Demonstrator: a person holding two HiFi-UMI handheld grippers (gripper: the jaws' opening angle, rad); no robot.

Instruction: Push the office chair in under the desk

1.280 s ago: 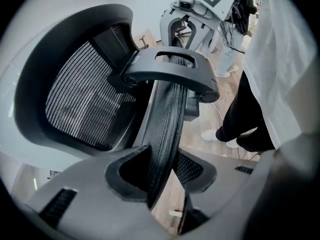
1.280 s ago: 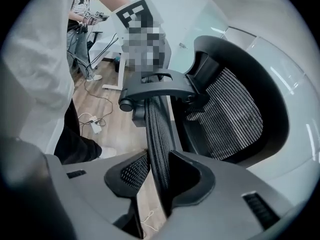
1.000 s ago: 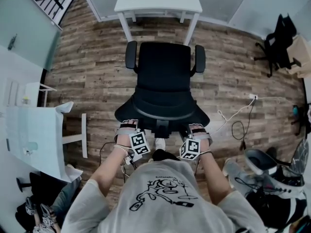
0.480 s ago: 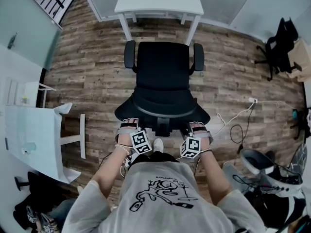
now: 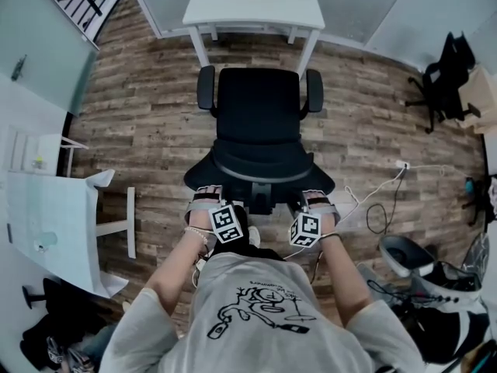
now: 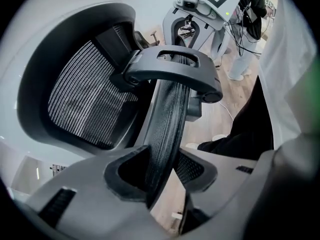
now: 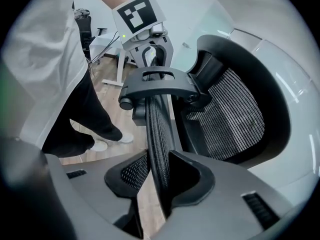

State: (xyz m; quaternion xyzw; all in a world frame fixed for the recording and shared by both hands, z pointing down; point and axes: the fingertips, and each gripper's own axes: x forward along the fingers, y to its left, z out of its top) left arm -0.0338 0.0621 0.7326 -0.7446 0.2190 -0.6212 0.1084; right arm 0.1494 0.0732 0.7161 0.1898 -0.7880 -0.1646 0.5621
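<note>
The black mesh-back office chair point(image 5: 258, 123) stands on the wood-plank floor point(image 5: 140, 115), facing the white rectangular table point(image 5: 256, 6). Its seat front lies just short of the two near table legs, and the seat is not yet under the table top. The left gripper point(image 5: 203, 196) point(image 6: 165, 169) is clenched on the backrest rim point(image 6: 167, 114); its jaws have just been opening slightly, with the rim between them. The right gripper point(image 5: 317, 199) point(image 7: 160, 176) grasps the same rim on the opposite side.
</note>
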